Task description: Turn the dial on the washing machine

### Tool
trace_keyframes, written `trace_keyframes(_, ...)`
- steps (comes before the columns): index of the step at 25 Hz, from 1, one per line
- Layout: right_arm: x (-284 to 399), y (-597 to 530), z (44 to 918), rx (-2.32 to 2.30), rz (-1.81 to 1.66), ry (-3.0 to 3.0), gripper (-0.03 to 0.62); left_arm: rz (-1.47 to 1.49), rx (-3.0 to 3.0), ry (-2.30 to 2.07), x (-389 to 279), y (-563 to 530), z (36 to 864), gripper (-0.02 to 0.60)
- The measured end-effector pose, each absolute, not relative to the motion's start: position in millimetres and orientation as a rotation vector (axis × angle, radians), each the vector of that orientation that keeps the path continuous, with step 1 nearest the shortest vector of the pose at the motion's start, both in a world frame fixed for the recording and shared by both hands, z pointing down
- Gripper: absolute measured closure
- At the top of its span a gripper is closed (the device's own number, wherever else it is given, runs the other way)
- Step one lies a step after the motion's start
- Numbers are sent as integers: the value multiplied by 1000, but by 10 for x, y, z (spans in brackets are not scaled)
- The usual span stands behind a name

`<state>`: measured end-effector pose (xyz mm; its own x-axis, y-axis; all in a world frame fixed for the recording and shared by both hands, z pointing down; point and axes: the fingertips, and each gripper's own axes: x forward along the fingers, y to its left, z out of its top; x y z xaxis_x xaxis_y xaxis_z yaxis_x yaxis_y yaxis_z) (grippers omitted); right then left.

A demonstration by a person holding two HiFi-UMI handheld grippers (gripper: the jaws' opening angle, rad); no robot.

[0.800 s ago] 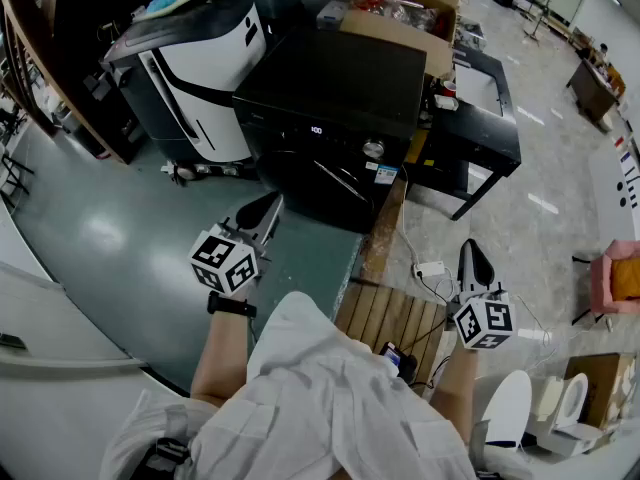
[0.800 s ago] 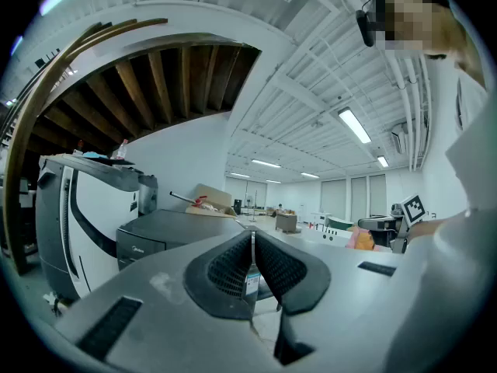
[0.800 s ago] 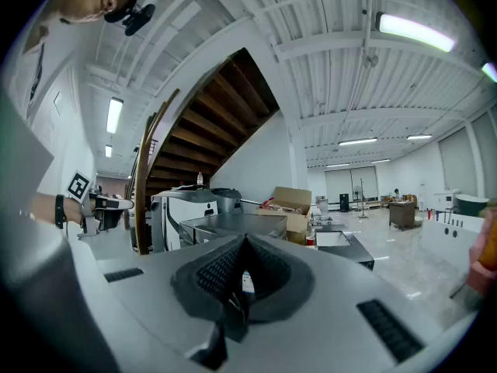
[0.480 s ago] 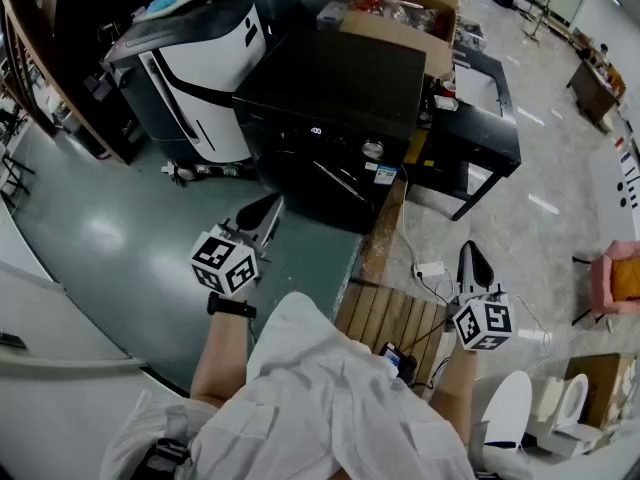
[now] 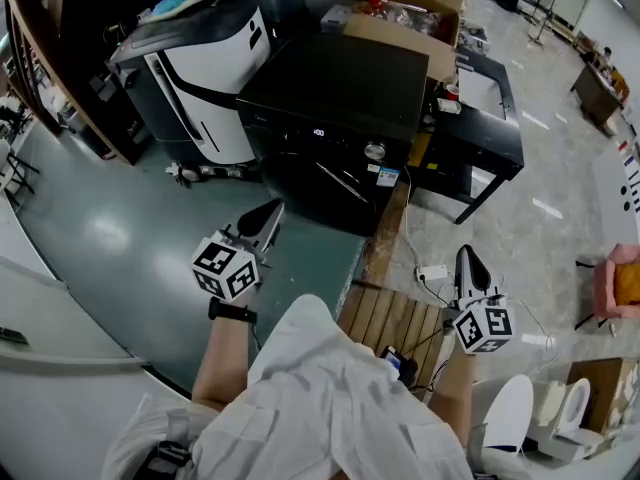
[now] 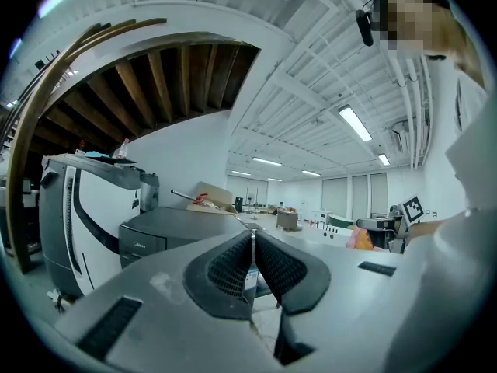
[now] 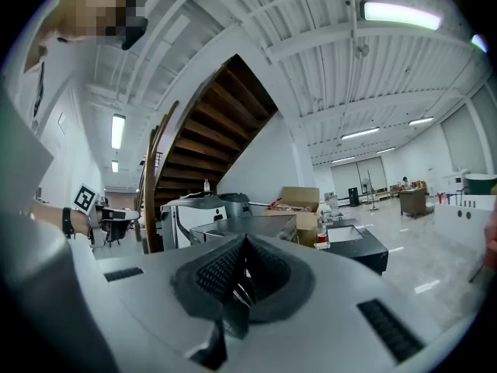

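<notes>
The black washing machine [image 5: 340,88] stands on the floor ahead of me, and its silver dial [image 5: 375,151] sits on the front panel, right of a small lit display [image 5: 317,131]. My left gripper [image 5: 271,209] is shut and empty, held in the air well short of the machine's front. Further right and lower, over the wooden pallet, my right gripper [image 5: 466,253] is also shut on nothing. In the left gripper view the closed jaws [image 6: 252,238] point toward the machine [image 6: 167,235]. The right gripper view shows its jaws [image 7: 245,243] closed, with the machine [image 7: 252,225] far off.
A white-and-black appliance [image 5: 195,63] stands left of the washer. Behind it is an open cardboard box [image 5: 415,3], and a low black table [image 5: 485,118] is to the right. A wooden pallet [image 5: 390,318] and a power strip with cables [image 5: 432,269] lie near my feet.
The head view has shifted slightly. Both grippers stay shut in about the same places.
</notes>
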<state>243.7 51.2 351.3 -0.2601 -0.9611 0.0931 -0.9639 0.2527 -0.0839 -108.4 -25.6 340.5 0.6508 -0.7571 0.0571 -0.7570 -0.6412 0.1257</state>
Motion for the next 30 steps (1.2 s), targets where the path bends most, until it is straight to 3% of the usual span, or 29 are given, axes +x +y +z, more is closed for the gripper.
trace_keyframes(13, 2117, 139, 3720, 1725, 248, -2520, 560, -14, 2668, -1332, -1281, -333, 3496, 565)
trace_keyframes(30, 1373, -1505, 4342, 1421, 267, -2446, 480, 34, 2577, -1250, -1307, -1572, 4144, 565)
